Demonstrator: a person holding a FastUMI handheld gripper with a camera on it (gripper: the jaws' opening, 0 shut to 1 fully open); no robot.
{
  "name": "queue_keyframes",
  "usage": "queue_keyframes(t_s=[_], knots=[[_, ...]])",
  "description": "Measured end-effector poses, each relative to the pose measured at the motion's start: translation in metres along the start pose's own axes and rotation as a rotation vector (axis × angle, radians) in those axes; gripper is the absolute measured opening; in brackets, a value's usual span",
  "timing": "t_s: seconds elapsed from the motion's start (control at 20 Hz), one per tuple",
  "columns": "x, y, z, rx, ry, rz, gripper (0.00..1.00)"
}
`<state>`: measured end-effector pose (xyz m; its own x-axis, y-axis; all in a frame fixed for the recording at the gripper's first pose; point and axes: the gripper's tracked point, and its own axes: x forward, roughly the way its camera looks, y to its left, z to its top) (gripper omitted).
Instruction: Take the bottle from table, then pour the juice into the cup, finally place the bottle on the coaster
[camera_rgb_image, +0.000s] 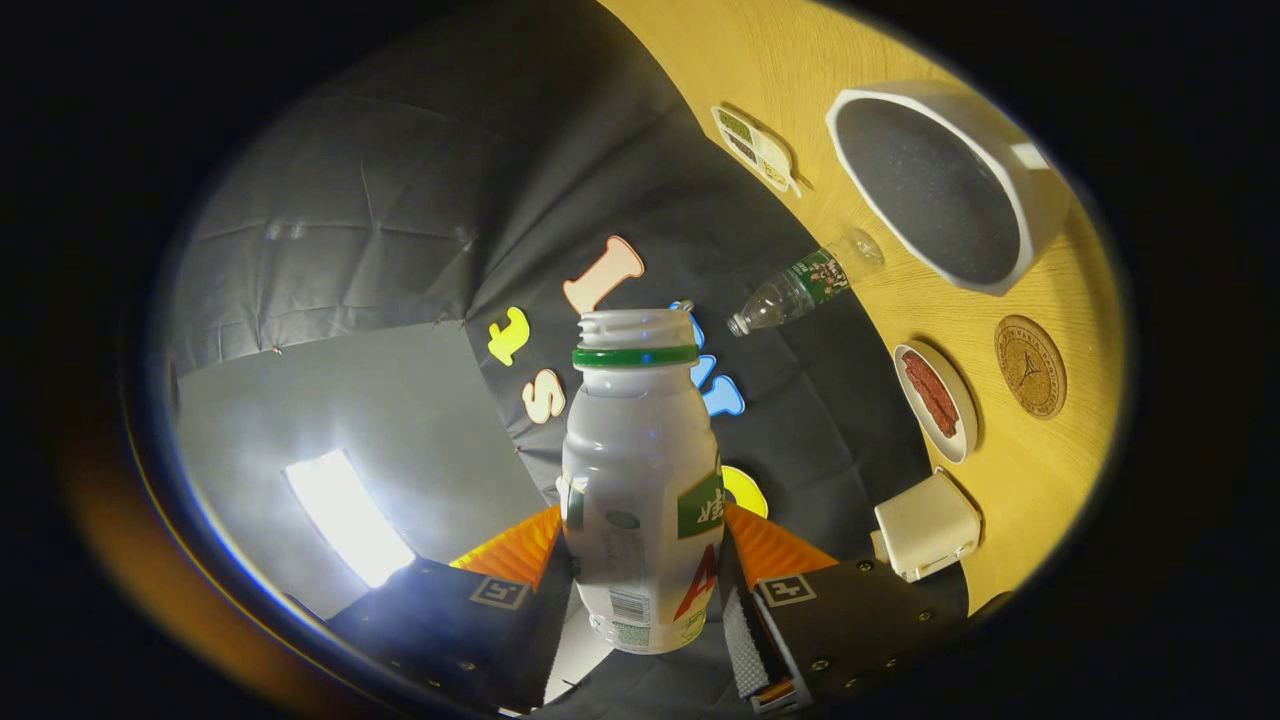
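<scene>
Tongs of mine are clenched on the uncapped, green-ringed white plastic juice bottle, lifted and tipped sideways off the pale wooden desk; I'd right it slowly toward the round cork coaster beside the grey-lined white bowl.

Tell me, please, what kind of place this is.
Probably a recording booth set up as a small kitchen table, not a real home. A black cloth wall stands behind a wooden table with a large bowl, a coaster and a small dish. The claw grips an open white bottle.
</scene>
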<state>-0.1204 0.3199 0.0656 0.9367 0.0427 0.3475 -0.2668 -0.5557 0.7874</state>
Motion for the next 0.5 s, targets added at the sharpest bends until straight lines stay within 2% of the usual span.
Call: queue_keyframes(t_s=[0.3, 0.5], knots=[[0.001, 0.001, -0.001, -0.026, 0.003, 0.001, 0.68], [-0.001, -0.031, -0.013, -0.207, 0.069, -0.076, 0.68]])
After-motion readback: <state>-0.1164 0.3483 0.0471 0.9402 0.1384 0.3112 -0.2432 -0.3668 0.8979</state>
